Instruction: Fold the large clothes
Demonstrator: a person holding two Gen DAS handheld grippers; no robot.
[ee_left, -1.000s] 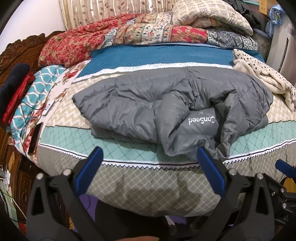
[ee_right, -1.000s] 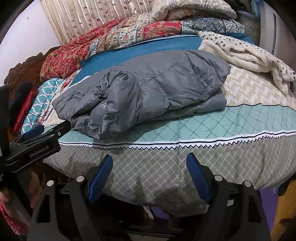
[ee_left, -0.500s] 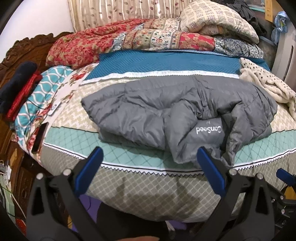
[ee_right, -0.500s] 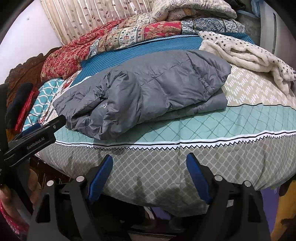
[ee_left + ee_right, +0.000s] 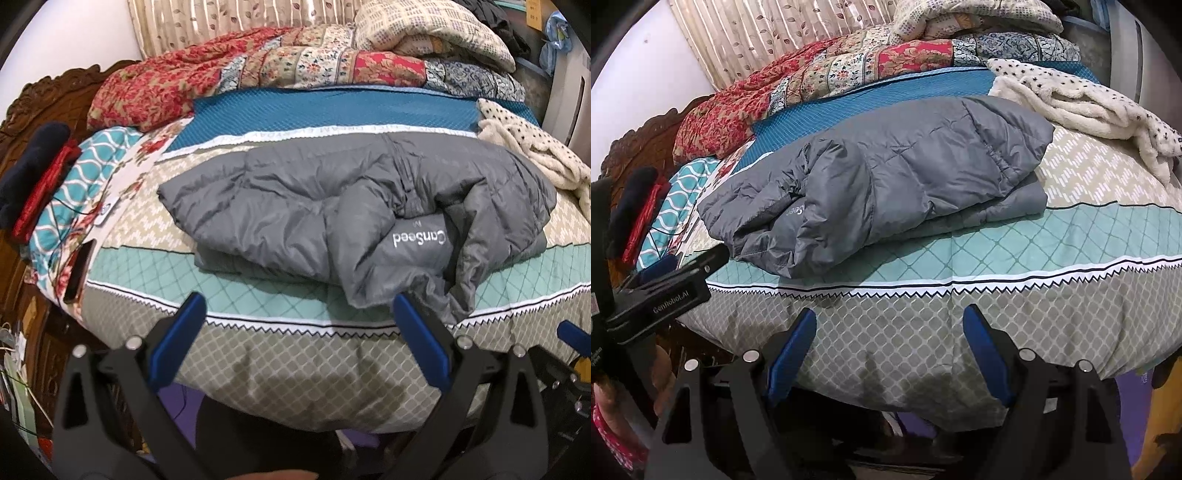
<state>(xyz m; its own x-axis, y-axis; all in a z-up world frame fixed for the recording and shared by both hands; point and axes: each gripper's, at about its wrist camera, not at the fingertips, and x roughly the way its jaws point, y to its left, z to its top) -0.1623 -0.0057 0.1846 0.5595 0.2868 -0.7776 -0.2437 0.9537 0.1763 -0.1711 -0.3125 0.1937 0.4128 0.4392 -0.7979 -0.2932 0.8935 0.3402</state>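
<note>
A grey puffer jacket (image 5: 332, 214) lies bundled on the bed, its white brand lettering facing up near the front right. It also shows in the right wrist view (image 5: 886, 184). My left gripper (image 5: 297, 314) is open and empty, held off the bed's front edge, below the jacket. My right gripper (image 5: 890, 332) is open and empty, also off the front edge, to the right of the left one. The left gripper's body (image 5: 657, 295) shows at the left of the right wrist view.
The bed (image 5: 280, 350) has a patterned cover. Folded quilts (image 5: 258, 74) and pillows lie at the back. A white dotted blanket (image 5: 1089, 103) lies at the right. A phone (image 5: 79, 269) lies at the left edge, beside a carved wooden frame (image 5: 22, 107).
Both grippers have drawn back slightly from the bed and stay open. The jacket has not moved.
</note>
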